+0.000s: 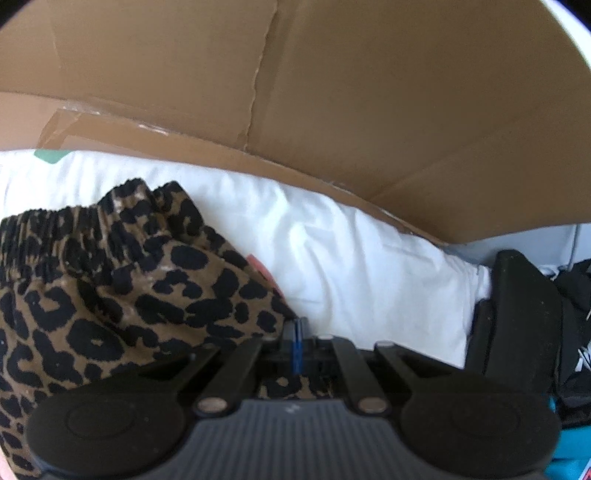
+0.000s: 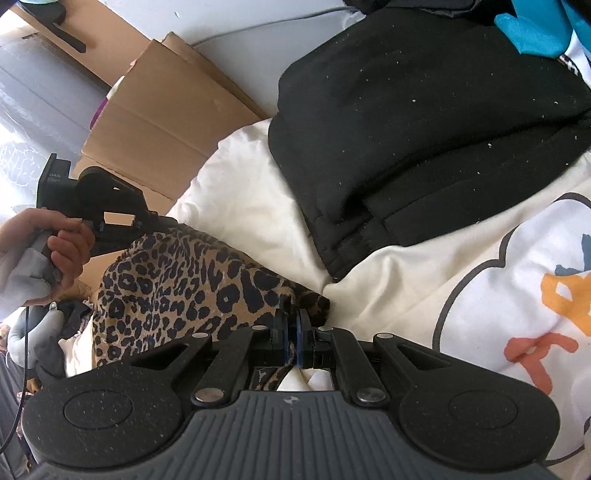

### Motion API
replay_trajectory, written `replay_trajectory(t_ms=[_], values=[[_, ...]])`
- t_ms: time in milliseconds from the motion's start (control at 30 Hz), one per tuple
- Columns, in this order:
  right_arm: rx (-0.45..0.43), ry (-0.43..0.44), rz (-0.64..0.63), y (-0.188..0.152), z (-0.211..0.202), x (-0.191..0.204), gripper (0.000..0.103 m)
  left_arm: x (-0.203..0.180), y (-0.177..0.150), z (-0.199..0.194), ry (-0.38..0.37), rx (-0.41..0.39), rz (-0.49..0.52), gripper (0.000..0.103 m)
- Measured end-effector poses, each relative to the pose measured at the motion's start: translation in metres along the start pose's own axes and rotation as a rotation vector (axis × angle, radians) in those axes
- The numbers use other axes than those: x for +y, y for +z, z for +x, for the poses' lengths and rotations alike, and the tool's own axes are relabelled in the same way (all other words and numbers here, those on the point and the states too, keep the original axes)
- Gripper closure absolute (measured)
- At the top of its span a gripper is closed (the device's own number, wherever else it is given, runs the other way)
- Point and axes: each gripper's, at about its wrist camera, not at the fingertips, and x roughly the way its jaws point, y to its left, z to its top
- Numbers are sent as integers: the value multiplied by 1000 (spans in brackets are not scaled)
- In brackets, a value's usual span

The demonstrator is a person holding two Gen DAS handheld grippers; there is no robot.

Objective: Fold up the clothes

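A leopard-print garment [image 1: 110,288] with an elastic waistband is held between both grippers above a white cloth. My left gripper [image 1: 297,332] is shut on one edge of the leopard-print garment, whose fabric bunches to the left of the fingers. In the right wrist view the same garment [image 2: 177,295] stretches leftward from my right gripper [image 2: 293,325], which is shut on its corner. A person's hand [image 2: 55,254] holds the left gripper [image 2: 110,214] at the garment's far end.
A brown cardboard box [image 1: 332,92] stands behind the white cloth [image 1: 332,258]. A folded black garment [image 2: 424,129] lies on the cream bedding [image 2: 251,214]. A white printed shirt [image 2: 517,295] lies to the right, and a turquoise piece [image 2: 535,29] at the top right.
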Motion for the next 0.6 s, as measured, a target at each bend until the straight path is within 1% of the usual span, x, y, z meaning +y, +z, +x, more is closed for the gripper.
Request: replay_trajectory(t_ms=[100, 467, 600], values=[[-1, -11, -6, 1, -1, 2, 101, -1, -1, 2, -14, -5, 0, 103], [-21, 11, -15, 2, -16, 9, 101, -8, 3, -27, -38, -30, 51, 103], [-18, -2, -4, 1, -14, 5, 101, -13, 2, -18, -30, -34, 43, 103]])
